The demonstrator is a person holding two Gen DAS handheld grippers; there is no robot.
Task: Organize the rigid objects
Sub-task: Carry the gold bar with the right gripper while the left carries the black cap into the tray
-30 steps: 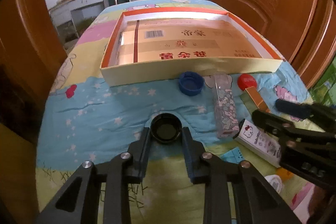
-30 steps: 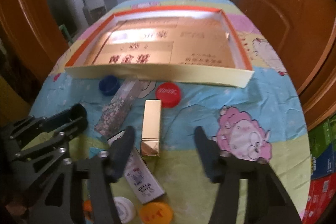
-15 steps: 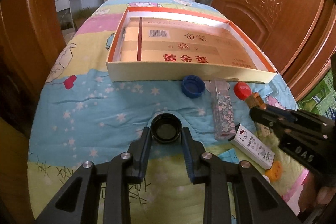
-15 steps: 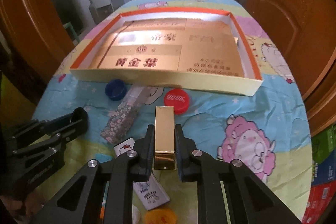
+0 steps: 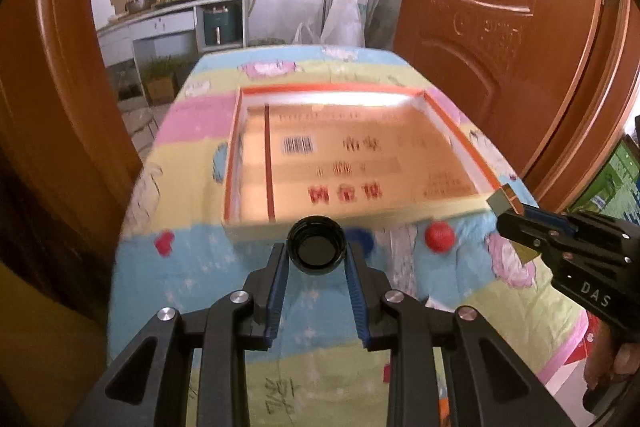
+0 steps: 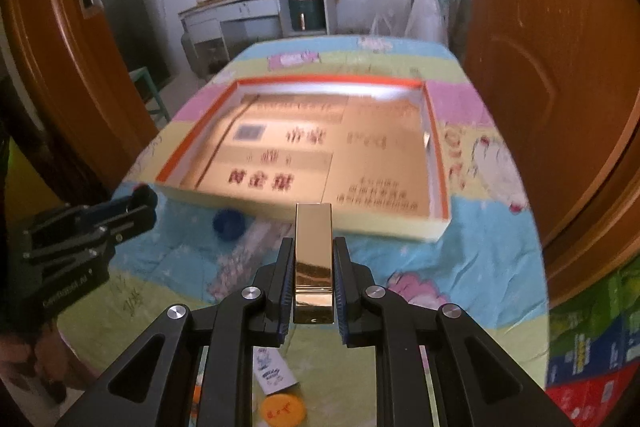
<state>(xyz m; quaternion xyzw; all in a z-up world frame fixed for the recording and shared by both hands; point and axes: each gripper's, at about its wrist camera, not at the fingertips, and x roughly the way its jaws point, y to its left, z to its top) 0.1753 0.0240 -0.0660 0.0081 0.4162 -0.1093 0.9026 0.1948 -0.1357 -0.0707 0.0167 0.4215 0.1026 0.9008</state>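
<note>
**Shallow cardboard box, two items gripped above the cloth**

Shallow cardboard box [image 5: 352,163] lies open on the patterned cloth [image 5: 192,267]. Right gripper [image 6: 313,267] pinches the gold bar [image 6: 313,247]; left gripper [image 5: 317,267] pinches the black cap [image 5: 317,246], both just short of the box's near wall.

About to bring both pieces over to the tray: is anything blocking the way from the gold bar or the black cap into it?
Nothing visible does. The gold bar in the right gripper and the black cap in the left gripper are both lifted, just short of the tray's near wall. The tray floor looks bare.
</note>
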